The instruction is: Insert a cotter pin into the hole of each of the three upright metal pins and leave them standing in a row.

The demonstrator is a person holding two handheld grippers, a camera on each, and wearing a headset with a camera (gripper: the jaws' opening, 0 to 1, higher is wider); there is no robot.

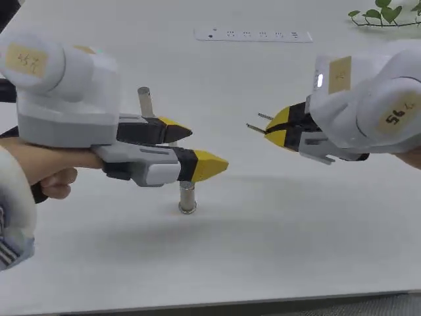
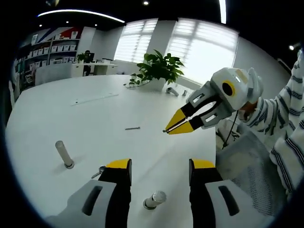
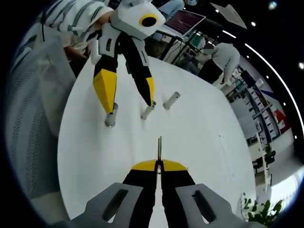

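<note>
**Right gripper [image 1: 275, 129] loaded, left gripper [image 1: 200, 146] steadying nothing: tip-over and miss risk**

Head view: right gripper's jaws are pinched tight on a cotter pin [image 1: 258, 122], legs pointing left, held in the air over the table [image 1: 296, 263]. Left gripper's jaws are spread wide with nothing in them, hovering above the near metal pin [image 1: 187, 197], which stands upright. The far metal pin [image 1: 145, 101] stands behind the left gripper. The cotter pin is well apart from both. Its two legs look slightly splayed, so they could straddle the hole instead of entering.

Left gripper view: the near metal pin sits between the spread jaws and looks untouched. A loose cotter pin [image 2: 132, 128] lies farther out on the table. The cross-hole can't be made out. If it doesn't face the right gripper, the legs will likely skate off the shaft.

Right gripper view: the cotter pin sticks straight out past the shut tips. The middle metal pin [image 3: 148, 111] stands just beside one left jaw.
- Closing that jaw could clip this pin and break the row.
- Pushing before the left gripper clamps would side-load a free-standing pin and probably topple it.
- The tip-only pinch may let the cotter pin pivot on contact.
</note>
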